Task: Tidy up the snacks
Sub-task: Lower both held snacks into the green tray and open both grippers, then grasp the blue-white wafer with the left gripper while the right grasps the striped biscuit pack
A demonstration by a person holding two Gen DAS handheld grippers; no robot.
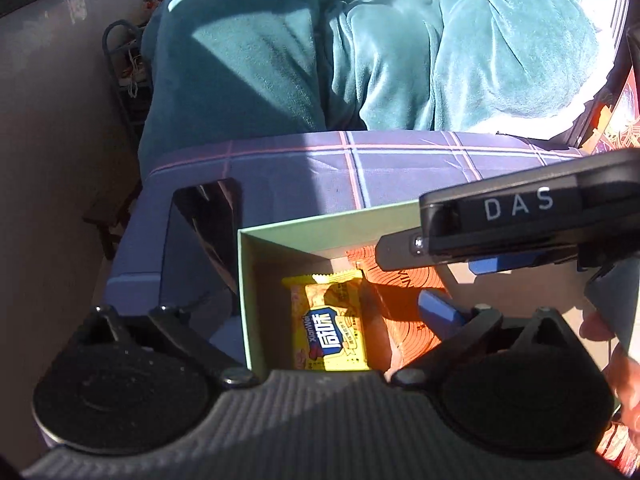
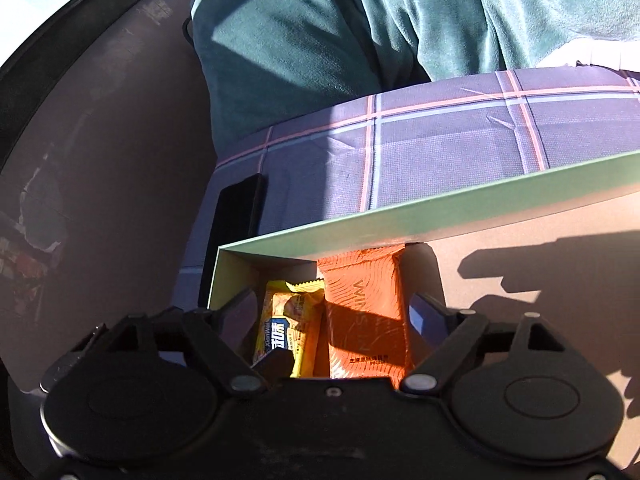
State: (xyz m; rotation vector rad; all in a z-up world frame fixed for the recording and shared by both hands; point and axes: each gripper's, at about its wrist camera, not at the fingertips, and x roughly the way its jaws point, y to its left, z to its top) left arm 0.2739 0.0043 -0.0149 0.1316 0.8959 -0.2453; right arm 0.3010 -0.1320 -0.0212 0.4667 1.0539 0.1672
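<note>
A green-rimmed cardboard box (image 1: 320,232) (image 2: 440,212) sits on the plaid cloth. Inside its left corner lie a yellow snack packet (image 1: 332,328) (image 2: 288,328) and an orange snack packet (image 1: 408,304) (image 2: 364,300) side by side. My left gripper (image 1: 320,304) is open and empty above the yellow packet. My right gripper (image 2: 332,308) is open over both packets, its fingers (image 2: 424,312) straddling them without holding either. The right gripper's body (image 1: 520,224) crosses the left wrist view at the right.
A plaid blue cloth (image 2: 440,132) covers the surface. A black phone (image 2: 236,220) lies left of the box. The person's teal fleece clothing (image 1: 360,40) is just behind. The floor (image 2: 100,160) drops away at left.
</note>
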